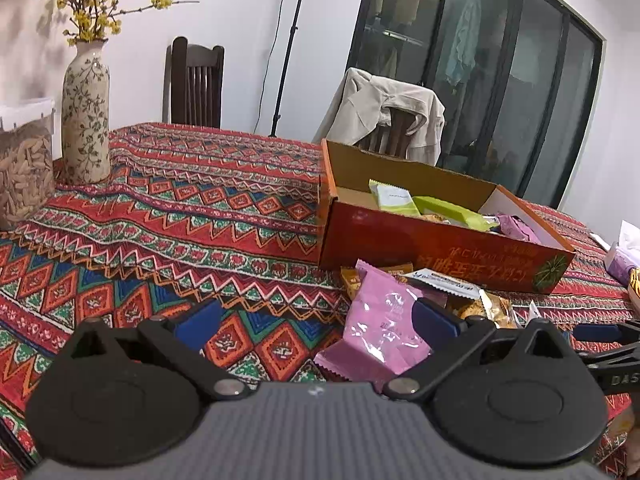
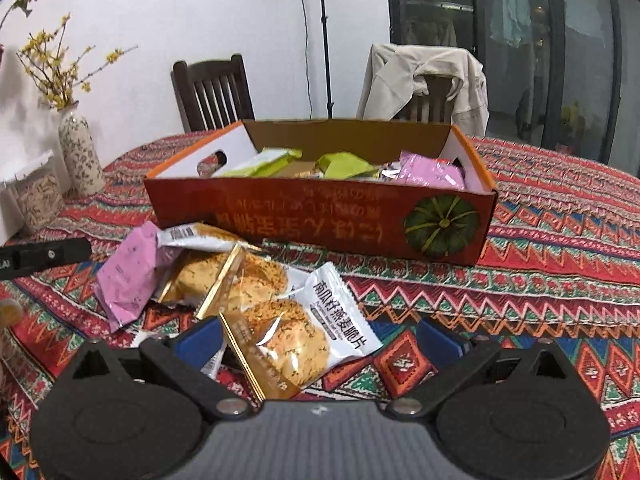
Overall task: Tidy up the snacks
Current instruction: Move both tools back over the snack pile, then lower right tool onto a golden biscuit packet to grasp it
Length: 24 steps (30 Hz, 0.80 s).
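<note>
Left wrist view looks across a table covered by a red, blue and green patterned tablecloth [image 1: 180,216]. The left gripper [image 1: 320,320] hovers low over the cloth with its 2 blue-padded fingers spread wide, grasping nothing. A pink snack packet [image 1: 380,328] lies on the cloth between those fingers, close to the right-hand pad; contact cannot be judged. Behind it sits a small heap of other wrapped snacks, and just past them an open orange cardboard box [image 1: 432,248] with green and pink packets inside. At far left stand a floral vase [image 1: 85,120] with yellow blossom twigs and a clear container of pale sticks [image 1: 24,168]. A chair draped with a beige jacket [image 1: 384,112] stands behind the box.

Right wrist view faces the same box [image 2: 300,220] from the front, a green pumpkin printed on its wall. The right gripper [image 2: 320,338] is also spread open and empty. A clear-wrapped biscuit packet [image 2: 292,344] lies between its fingers, nearer the left pad, overlapping a white packet with black lettering [image 2: 340,300]. More biscuit packets and the pink packet [image 2: 128,276] lie further left, all on the cloth in front of the box.
</note>
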Motion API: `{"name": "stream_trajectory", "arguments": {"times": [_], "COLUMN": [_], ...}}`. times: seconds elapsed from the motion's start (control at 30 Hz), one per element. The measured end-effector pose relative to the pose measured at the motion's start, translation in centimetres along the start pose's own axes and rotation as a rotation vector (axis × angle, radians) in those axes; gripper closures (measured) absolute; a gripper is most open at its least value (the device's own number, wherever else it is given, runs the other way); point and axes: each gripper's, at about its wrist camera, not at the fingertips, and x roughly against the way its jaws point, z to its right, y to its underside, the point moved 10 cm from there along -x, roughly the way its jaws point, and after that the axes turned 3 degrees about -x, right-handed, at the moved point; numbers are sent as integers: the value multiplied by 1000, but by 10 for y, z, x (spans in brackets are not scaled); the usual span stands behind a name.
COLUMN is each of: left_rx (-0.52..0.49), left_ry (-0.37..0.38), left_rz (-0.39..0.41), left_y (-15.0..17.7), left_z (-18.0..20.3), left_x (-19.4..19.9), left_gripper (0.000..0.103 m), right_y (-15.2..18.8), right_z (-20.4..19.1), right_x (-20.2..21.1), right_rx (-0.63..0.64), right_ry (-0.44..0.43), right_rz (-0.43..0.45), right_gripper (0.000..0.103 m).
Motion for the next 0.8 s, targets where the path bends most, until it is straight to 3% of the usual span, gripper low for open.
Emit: {"name": "stream_trajectory", "arguments": {"times": [0.2,0.53,0.8], "left_rx": [11,20,11], "left_ry": [4,1,-21], "left_rz": [-12,-28,-22], "left_y": [3,5,3], "left_z": [-1,-3,-3], "left_x": [-3,-6,-3], "left_gripper": [0,0,0], "right_y": [0,3,-1], "right_z": [-2,-16,-7], "right_x": [-23,-21,-3], "right_rx": [32,97,60], "right_ry": [13,-20,-5], "right_rz": [-43,-22,35], "right_gripper": [0,28,34]}}
